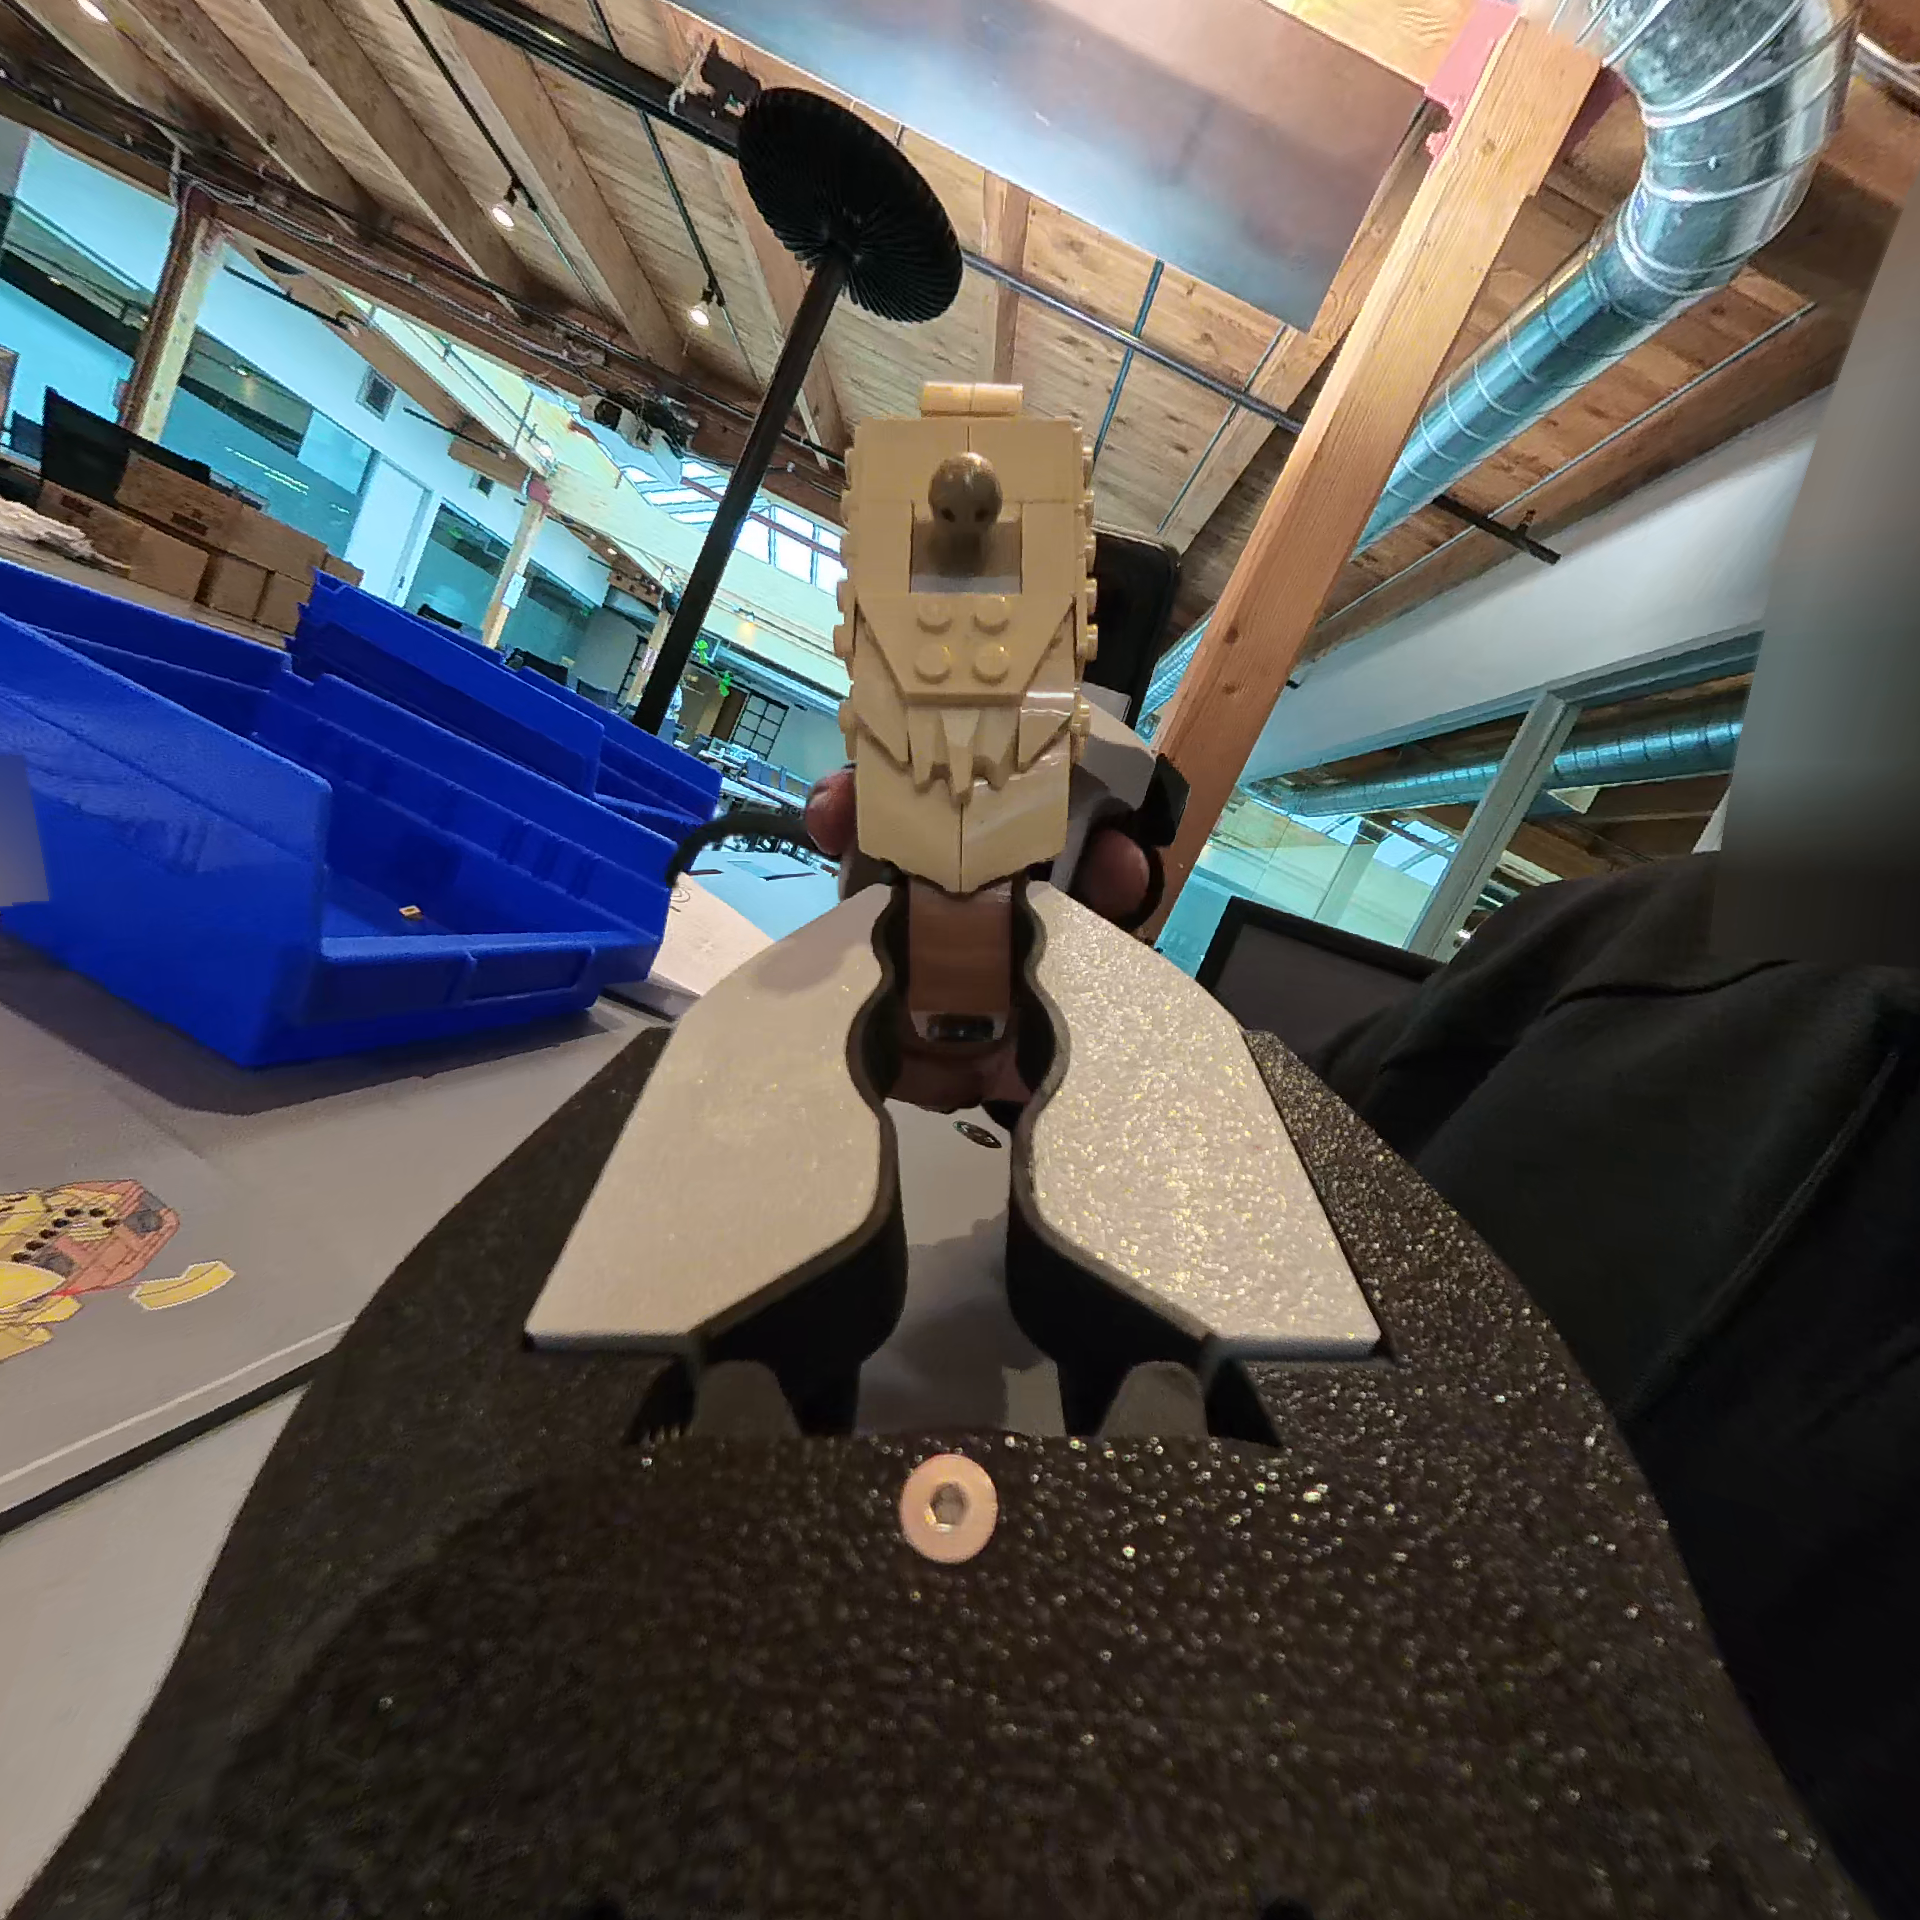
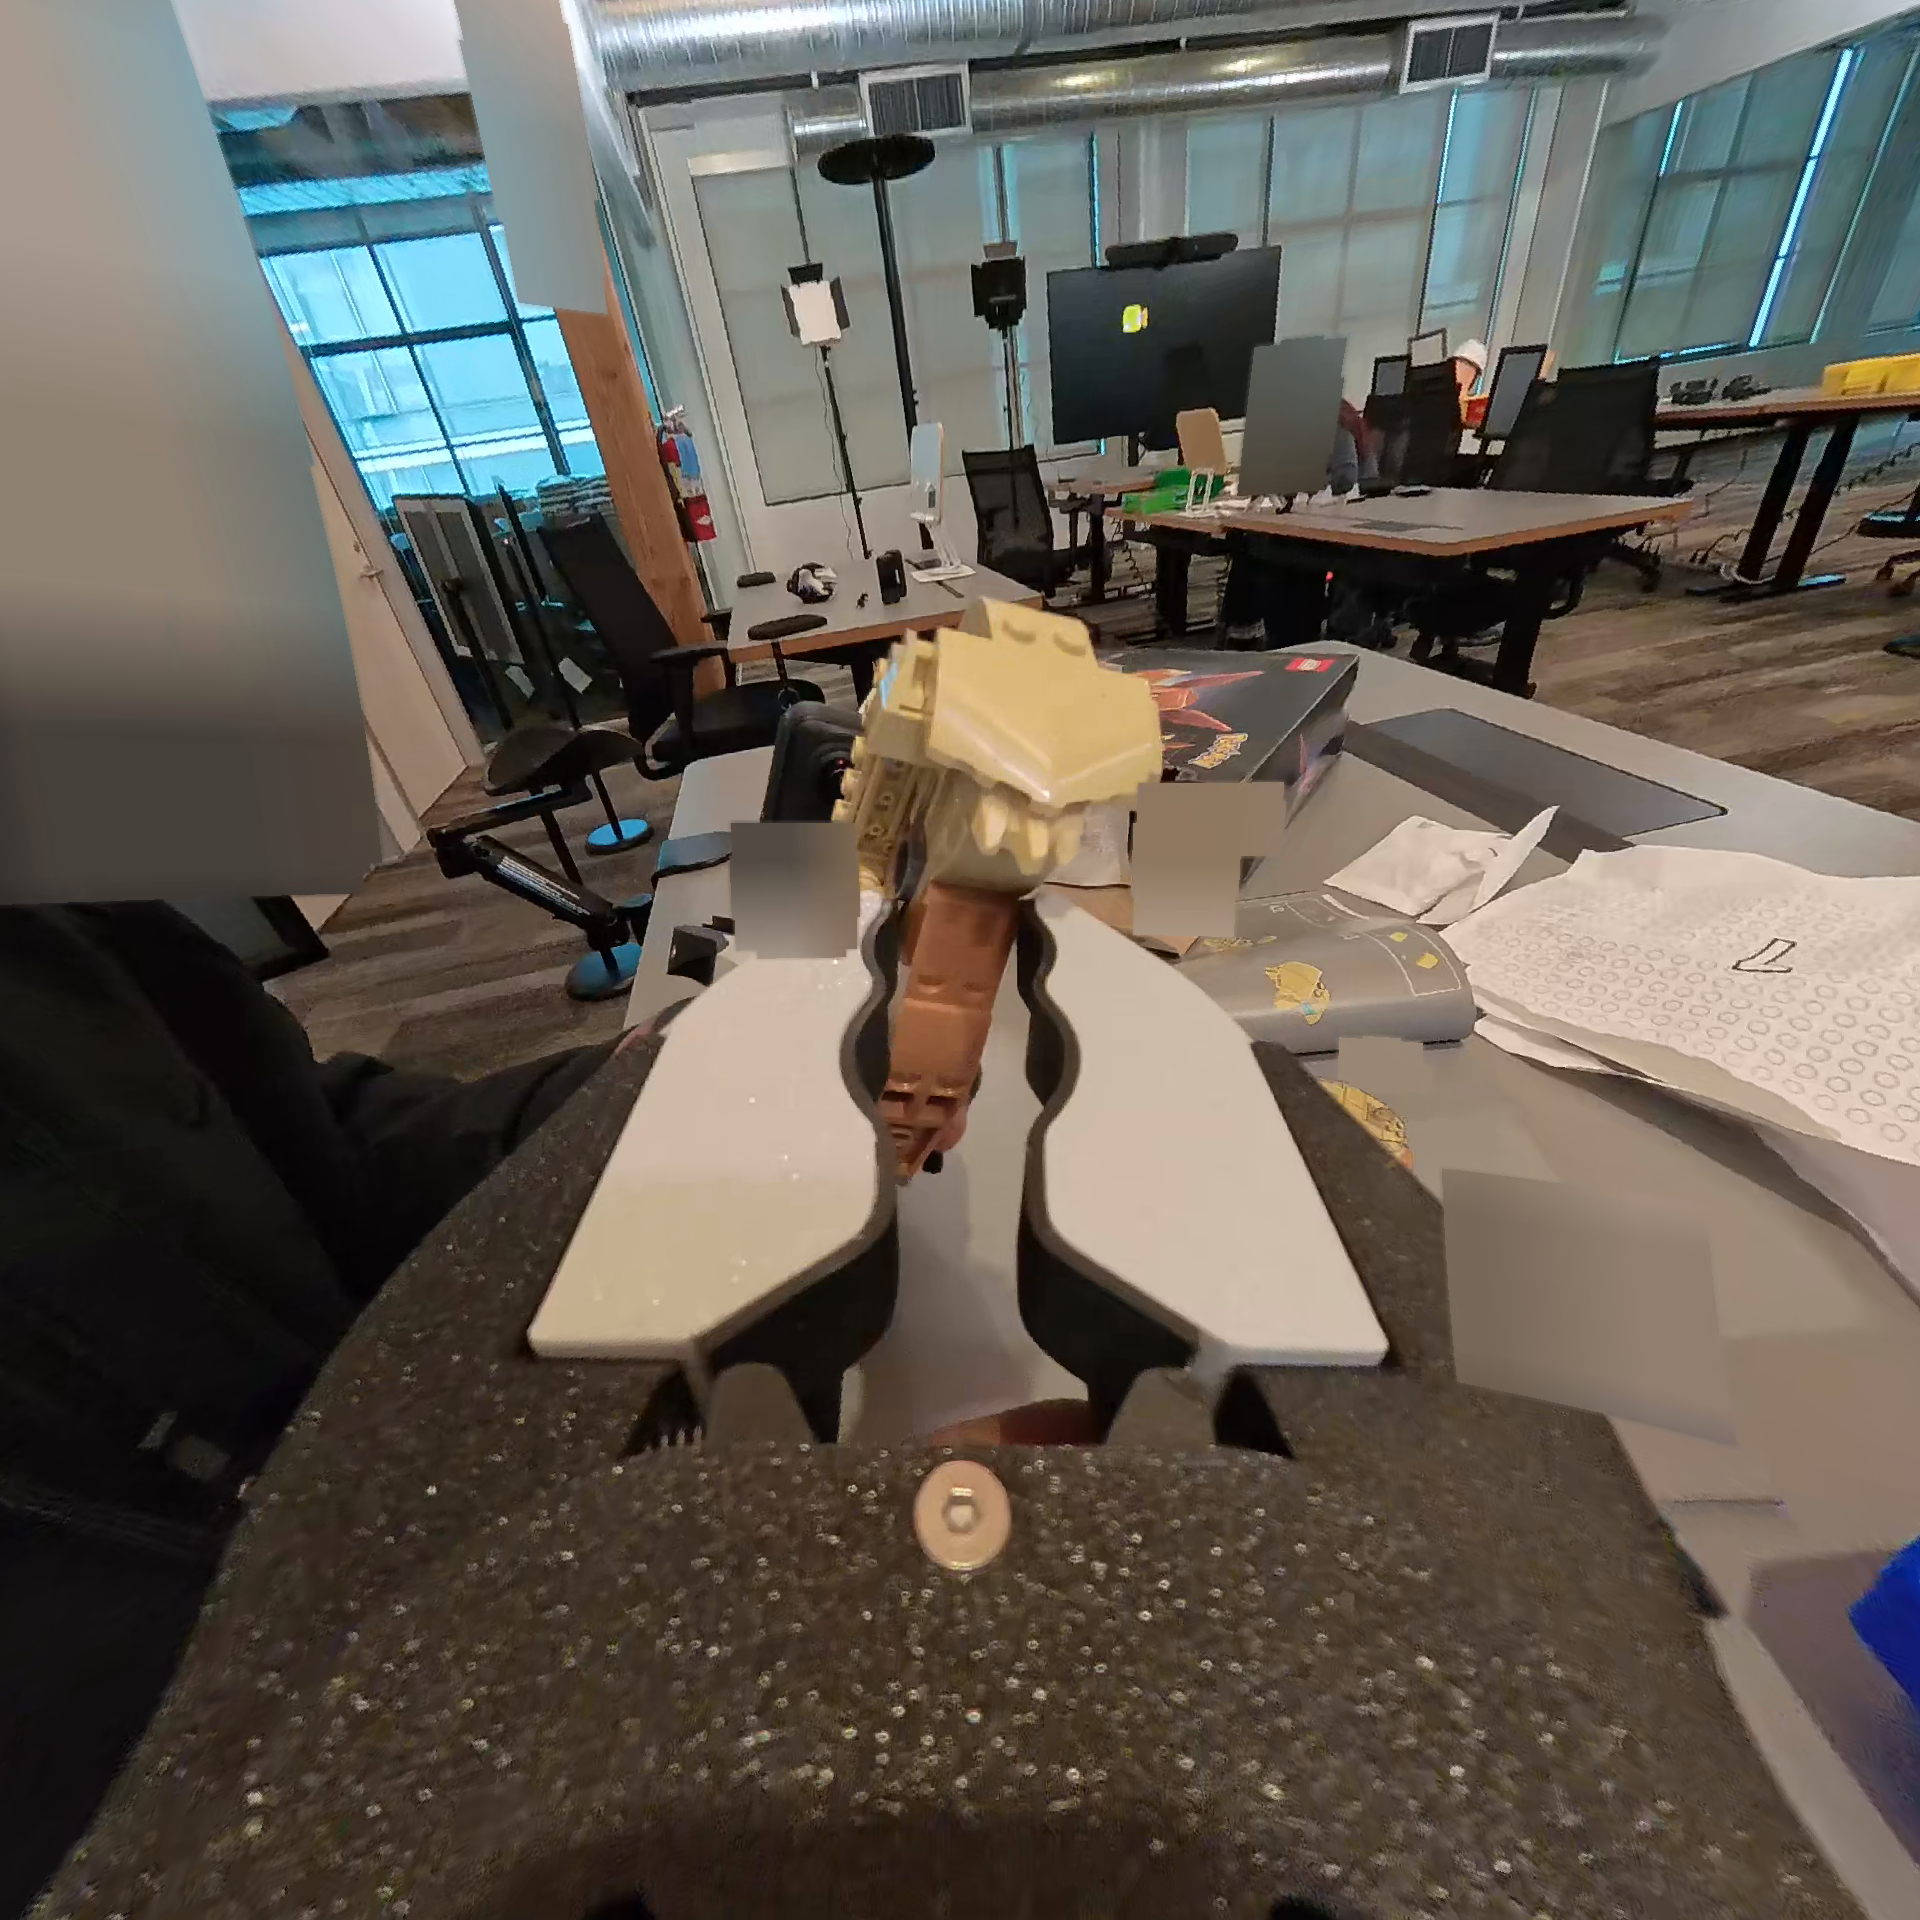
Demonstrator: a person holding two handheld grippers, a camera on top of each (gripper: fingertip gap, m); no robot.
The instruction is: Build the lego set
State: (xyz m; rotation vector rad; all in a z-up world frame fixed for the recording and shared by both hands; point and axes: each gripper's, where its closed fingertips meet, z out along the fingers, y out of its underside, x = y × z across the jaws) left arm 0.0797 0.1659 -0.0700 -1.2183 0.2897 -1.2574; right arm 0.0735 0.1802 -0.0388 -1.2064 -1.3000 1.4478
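A tan brick model with pointed teeth sits on a brown stem. My left gripper is shut on that stem, both pads against its sides, and holds the model up in the air. A hand and part of the other gripper show just behind the model. In the right wrist view the same tan model tilts to the right above my right gripper. That gripper's fingers close around a brown stem, which lies at a slant between them. The left gripper's black body shows behind the model.
Blue bins stand on the grey table at the left, near a printed picture sheet. A dark box, a grey booklet and white paper sheets lie to the right. A person's dark sleeve is close by. Only a small space, under 4 cm, lies between the two pairs of fingers.
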